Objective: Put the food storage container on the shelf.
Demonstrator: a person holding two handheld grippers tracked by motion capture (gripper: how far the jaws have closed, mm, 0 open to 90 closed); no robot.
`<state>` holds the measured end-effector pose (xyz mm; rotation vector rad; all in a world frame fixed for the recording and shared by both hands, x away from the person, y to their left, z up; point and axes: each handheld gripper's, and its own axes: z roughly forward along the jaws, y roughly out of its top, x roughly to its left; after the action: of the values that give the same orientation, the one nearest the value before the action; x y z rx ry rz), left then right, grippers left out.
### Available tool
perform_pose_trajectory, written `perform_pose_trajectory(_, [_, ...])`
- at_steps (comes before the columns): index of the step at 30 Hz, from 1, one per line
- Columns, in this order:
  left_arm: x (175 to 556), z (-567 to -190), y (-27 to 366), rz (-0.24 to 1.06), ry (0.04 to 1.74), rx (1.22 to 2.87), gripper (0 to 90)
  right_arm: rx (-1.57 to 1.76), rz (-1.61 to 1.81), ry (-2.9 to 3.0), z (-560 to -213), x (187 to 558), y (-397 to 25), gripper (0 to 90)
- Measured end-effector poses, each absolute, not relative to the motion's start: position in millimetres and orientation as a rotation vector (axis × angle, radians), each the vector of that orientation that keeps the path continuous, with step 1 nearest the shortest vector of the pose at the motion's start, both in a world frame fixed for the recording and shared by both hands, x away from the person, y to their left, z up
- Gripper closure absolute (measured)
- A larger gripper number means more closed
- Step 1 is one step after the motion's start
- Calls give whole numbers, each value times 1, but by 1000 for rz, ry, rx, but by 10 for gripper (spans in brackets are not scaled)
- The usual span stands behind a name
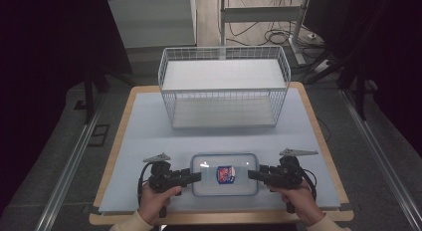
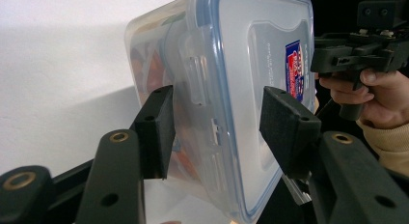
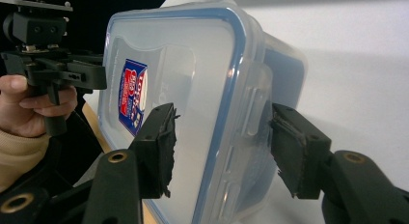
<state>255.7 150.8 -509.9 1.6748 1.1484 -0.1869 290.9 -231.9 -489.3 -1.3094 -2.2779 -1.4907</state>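
From above, my left gripper (image 1: 195,176) and right gripper (image 1: 253,174) meet the short ends of a clear plastic container (image 1: 225,174) lying flat near the front of the pale blue mat (image 1: 144,136); whether the tips are closed there is too small to judge. Behind it a white wire basket (image 1: 224,86) stands well apart.

In the left gripper view my black jaws stand apart, straddling the container's blue-rimmed lid edge (image 2: 226,113) and side clasp. Something reddish inside is blurred by the cloudy wall.

In the right gripper view my jaws are likewise spread around the opposite end, one foam pad (image 3: 161,147) ragged. The container's lower corner is cut off.
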Motion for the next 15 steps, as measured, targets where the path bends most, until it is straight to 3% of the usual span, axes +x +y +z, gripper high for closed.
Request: perform_pose_trajectory(15, [252,-504,149,-109,1129,1693,484,-1305,-1517,-2297,-485,289,-231,469])
